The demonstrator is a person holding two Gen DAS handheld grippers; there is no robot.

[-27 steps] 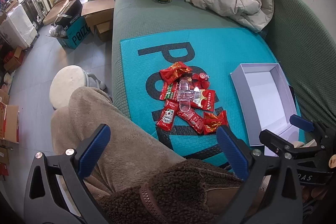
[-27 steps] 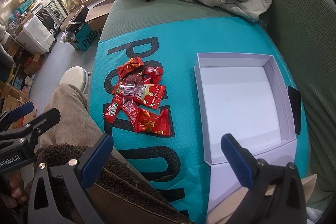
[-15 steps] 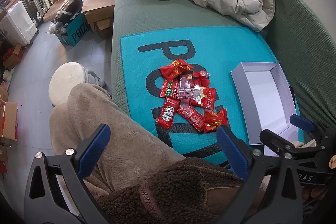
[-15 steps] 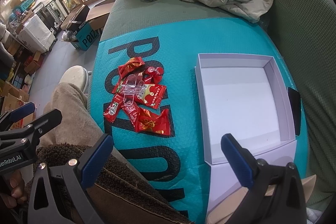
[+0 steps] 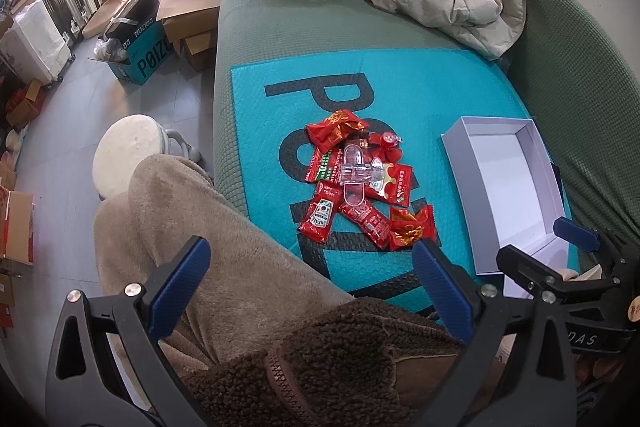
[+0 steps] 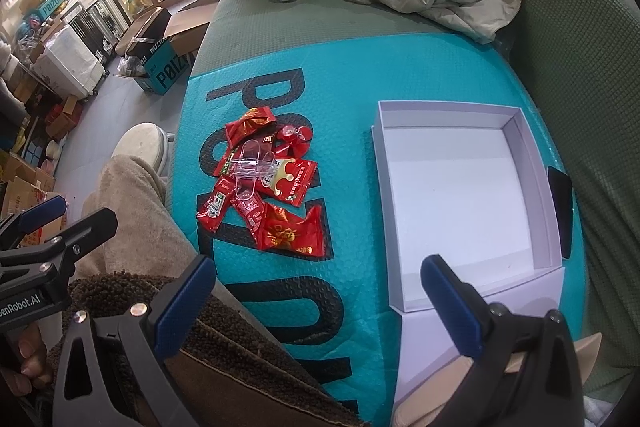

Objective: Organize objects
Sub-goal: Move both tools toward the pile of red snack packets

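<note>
Both tools, left (image 5: 308, 283) and right (image 6: 324, 301), remain spread and empty above the lap, packets (image 6: 264, 183) unmoved on the teal mat (image 6: 344, 83) beside the empty box (image 6: 556, 223); sorting not begun.

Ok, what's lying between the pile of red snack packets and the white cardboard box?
Nothing: just bare teal bubble mailer separates the red snack packets from the white cardboard box, clearest in the right wrist view.
</note>
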